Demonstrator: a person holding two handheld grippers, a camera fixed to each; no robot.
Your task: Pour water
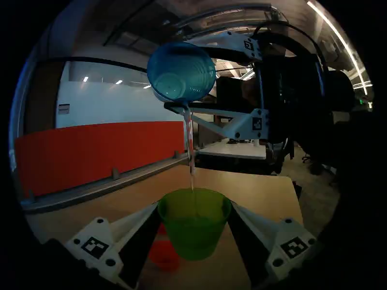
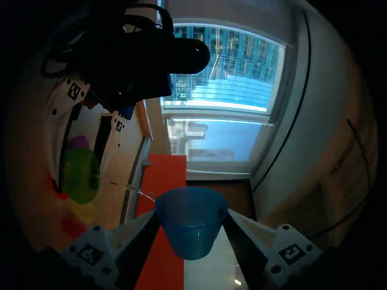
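Observation:
A green cup (image 1: 195, 232) stands upright between the fingers of my left gripper (image 1: 195, 212), which is shut on it. Above it, my right gripper (image 1: 183, 77) holds a blue cup (image 1: 179, 65) tipped over on its side. A thin stream of water (image 1: 190, 145) falls from the blue cup's rim into the green cup. In the right gripper view, the blue cup (image 2: 192, 227) sits pinched in my right gripper (image 2: 192, 215). From there the stream (image 2: 126, 187) arcs left to the green cup (image 2: 80, 176), which is held by the left gripper (image 2: 81, 162).
A wooden table (image 1: 256, 193) lies below, with a red cup (image 1: 163, 255) under the green one. Purple (image 2: 77, 142), yellow (image 2: 83, 210) and red (image 2: 71, 226) cups show near the green cup. An orange partition (image 1: 96, 150) runs along the table's far edge. A large window (image 2: 222, 96) is behind.

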